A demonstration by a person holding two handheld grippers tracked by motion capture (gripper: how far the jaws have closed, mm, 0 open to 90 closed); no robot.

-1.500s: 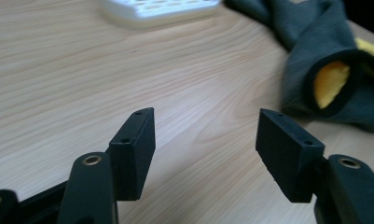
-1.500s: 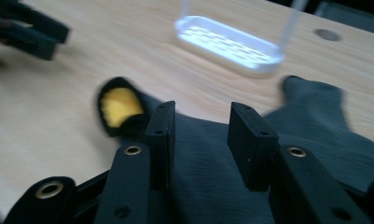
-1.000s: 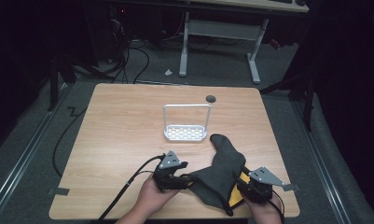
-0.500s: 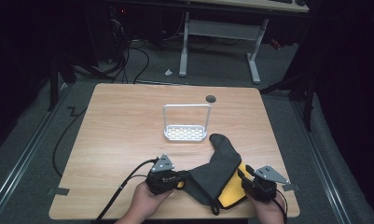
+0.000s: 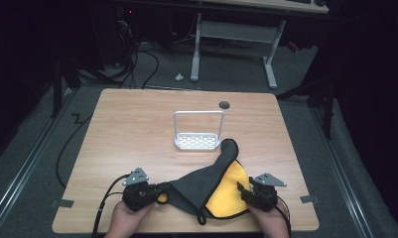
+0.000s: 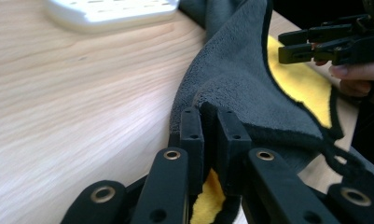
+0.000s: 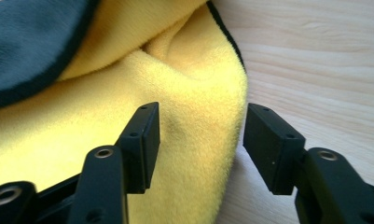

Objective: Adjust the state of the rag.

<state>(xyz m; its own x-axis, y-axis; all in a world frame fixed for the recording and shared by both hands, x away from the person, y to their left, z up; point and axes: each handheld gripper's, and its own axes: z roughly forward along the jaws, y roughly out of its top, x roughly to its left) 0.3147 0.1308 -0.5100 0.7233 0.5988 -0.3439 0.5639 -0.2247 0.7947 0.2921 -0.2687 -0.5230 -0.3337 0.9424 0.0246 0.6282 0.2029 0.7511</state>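
High view: your left hand-held gripper pinches the grey-and-yellow cloth at its left corner. Your right hand-held gripper has just been opening, jaws spread astride the yellow right edge, pads not pressing. Step looks like spreading or folding; next, close right on that edge. White rack sits ahead of both; counter near edge close behind, room ahead.
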